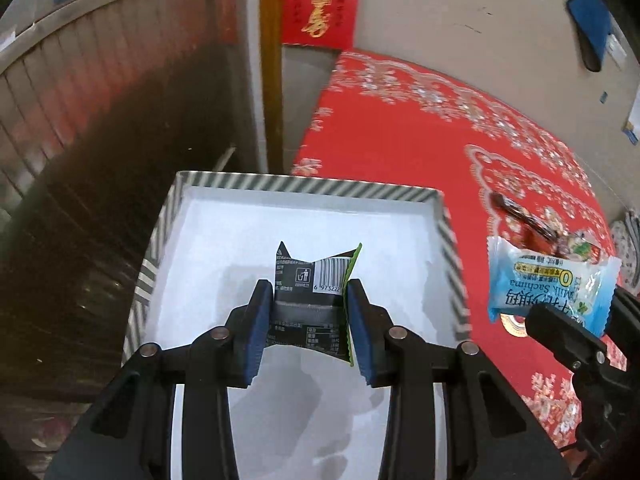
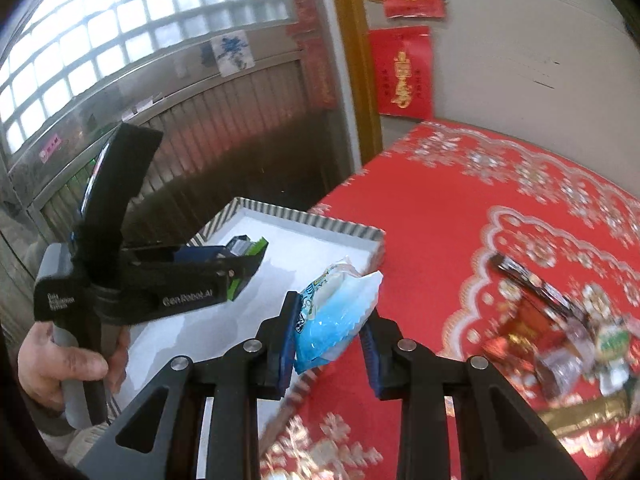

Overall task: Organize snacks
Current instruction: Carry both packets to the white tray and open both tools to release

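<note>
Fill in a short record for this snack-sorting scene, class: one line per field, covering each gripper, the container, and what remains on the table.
left gripper: shut on black snack packet, over the tray
right gripper: shut on blue Milk Sachima packet, above the tray's near edge
tray: white inside, striped rim, nothing lying in it
tablecloth: red with a silver pattern
loose snacks: small blurred pile on the cloth, right of the tray

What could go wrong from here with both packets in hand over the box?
The left gripper pinches the black packet by its sides, so it may bow and slip. The right gripper holds the blue packet at the box rim; released early, it could land on the cloth. The grippers are close and might bump.
</note>
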Available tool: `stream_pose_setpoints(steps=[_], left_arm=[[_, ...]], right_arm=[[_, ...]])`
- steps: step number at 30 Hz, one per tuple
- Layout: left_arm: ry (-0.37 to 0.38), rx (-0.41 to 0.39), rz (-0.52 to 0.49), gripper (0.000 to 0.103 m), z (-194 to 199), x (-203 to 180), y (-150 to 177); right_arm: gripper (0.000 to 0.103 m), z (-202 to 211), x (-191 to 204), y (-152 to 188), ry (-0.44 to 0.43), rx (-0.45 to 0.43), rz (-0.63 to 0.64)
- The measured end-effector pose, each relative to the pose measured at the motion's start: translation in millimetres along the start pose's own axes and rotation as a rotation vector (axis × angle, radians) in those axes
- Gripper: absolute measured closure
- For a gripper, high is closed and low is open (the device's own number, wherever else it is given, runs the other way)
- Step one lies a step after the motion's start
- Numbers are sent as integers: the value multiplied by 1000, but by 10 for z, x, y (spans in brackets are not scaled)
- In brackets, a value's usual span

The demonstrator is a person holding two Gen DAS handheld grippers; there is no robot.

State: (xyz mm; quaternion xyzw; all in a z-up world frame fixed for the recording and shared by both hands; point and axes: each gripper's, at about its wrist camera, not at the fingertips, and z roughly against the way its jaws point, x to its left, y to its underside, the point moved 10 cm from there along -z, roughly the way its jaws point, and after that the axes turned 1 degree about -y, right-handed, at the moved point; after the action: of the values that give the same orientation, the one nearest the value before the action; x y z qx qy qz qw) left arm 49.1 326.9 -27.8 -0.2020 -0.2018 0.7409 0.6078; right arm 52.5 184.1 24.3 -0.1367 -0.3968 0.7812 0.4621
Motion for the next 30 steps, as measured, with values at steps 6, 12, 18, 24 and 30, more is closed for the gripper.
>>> stream_pose_setpoints(steps=[6, 12, 18, 24, 30], left_arm=[[-87, -19, 21, 68, -129, 288, -147], [-131, -1, 47, 68, -330, 441, -231], [-161, 16, 44, 64, -485, 480, -198], [-173, 25, 65, 37, -476, 532, -167], [-197, -3, 48, 31, -287, 507, -112]], right_arm=[[74, -386, 193, -115, -44, 29, 20], [74, -769, 264, -128, -49, 49, 6], [71, -932, 308, -3, -57, 84, 5], [46, -828, 368, 88, -66, 105, 18], [42, -555, 350, 102, -71, 73, 14]])
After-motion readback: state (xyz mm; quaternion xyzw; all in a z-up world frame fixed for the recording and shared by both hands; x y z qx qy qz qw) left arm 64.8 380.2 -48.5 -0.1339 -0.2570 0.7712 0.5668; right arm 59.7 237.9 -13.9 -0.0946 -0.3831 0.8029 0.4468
